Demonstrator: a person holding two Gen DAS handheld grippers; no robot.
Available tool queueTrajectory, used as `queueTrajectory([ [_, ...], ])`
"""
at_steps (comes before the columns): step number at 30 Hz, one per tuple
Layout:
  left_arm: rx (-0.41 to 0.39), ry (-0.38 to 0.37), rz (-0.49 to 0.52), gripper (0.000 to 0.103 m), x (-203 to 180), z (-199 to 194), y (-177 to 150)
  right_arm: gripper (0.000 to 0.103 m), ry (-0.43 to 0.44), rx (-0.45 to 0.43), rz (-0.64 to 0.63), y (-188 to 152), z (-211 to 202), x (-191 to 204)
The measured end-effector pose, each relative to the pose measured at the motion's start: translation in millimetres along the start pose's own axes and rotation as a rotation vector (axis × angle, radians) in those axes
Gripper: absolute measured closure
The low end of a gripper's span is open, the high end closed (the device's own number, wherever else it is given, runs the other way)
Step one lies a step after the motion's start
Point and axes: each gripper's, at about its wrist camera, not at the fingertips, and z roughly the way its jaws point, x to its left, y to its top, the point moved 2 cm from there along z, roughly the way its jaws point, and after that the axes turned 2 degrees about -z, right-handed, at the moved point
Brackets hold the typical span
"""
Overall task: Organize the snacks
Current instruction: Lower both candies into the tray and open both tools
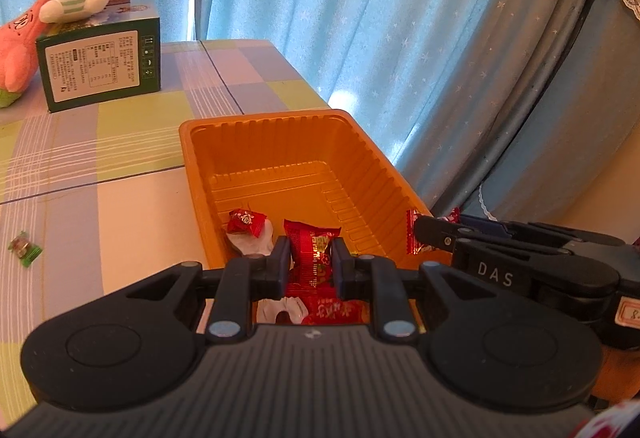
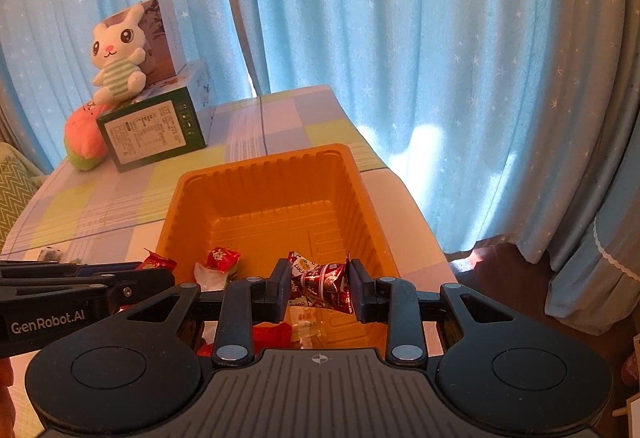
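1. Orange ribbed plastic tray [image 1: 280,158] sits on the pastel checked table [image 1: 120,142] just ahead of and below both grippers; it is the collecting place, so both snacks are being carried over its near end.
2. Left gripper [image 1: 310,258] is nearly closed, its pads pinching a red foil snack packet [image 1: 312,250] across its narrow middle. That grip lets the packet hang lengthwise over the tray, so that it can drop cleanly when let go.
3. Right gripper [image 2: 320,284] is a little wider but also clamped, on a shiny dark-red twisted-wrapper candy [image 2: 324,282] held sideways between the pads, its crimped ends sticking out. It too hovers above the tray's near end.
4. In the left wrist view the right gripper comes in from the right, beside the tray's right wall; in the right wrist view the left gripper enters from the left. They work side by side, close but apparently not touching.
5. Below the pads, red-and-white wrapped sweets [image 1: 246,224] already lie on the tray floor, so sorting looks partly done.
6. One small green wrapped candy [image 1: 25,248] lies on the table well to the left of the left gripper, outside the tray; it likely remains to be gathered.
7. Far ahead and left, a white plush rabbit [image 2: 116,58] sits on a green printed carton [image 2: 154,136], clear of the work.
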Motion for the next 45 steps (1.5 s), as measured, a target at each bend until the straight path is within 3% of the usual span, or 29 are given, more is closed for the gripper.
queueTrajectory([
  [13, 0.034, -0.049, -0.015, 0.084, 2.8, 46.6, 16.6, 0.072, -0.007, 0.027, 0.017, 7.7, 28.4, -13.5],
  [14, 0.031, -0.055, -0.017, 0.081, 3.0, 48.7, 17.0, 0.072, -0.008, 0.030, 0.019, 7.2, 29.2, -14.2],
  [15, 0.029, -0.055, -0.020, 0.073, 3.8, 50.4, 17.1, 0.072, -0.008, 0.033, 0.021, 6.6, 29.7, -14.9],
  [16, 0.031, -0.050, -0.025, 0.069, 5.3, 50.9, 16.5, 0.072, -0.008, 0.036, 0.022, 6.1, 30.4, -15.6],
  [31, -0.021, 0.086, -0.050, 0.066, 40.0, 22.4, 6.3, 0.072, 0.032, 0.034, 0.044, 13.4, 37.0, -4.5],
  [32, -0.025, 0.093, -0.051, 0.065, 41.5, 20.6, 5.4, 0.072, 0.039, 0.034, 0.048, 14.7, 37.9, -3.5],
  [34, -0.033, 0.110, -0.054, 0.052, 43.7, 16.8, 4.0, 0.072, 0.080, 0.027, 0.072, 16.7, 39.6, -3.0],
  [36, -0.041, 0.122, -0.057, 0.048, 46.0, 11.8, 1.7, 0.061, 0.102, 0.017, 0.090, 17.7, 39.1, -3.2],
  [37, -0.042, 0.126, -0.059, 0.047, 47.3, 9.5, 0.5, 0.041, 0.099, 0.008, 0.091, 18.1, 37.3, -2.8],
  [38, -0.043, 0.131, -0.063, 0.046, 49.0, 6.9, -1.2, 0.034, 0.101, -0.001, 0.095, 17.7, 35.0, -3.1],
  [45, -0.051, 0.170, -0.091, 0.038, 60.9, -17.0, -17.0, 0.034, 0.083, 0.023, 0.112, 8.1, 14.9, -3.3],
])
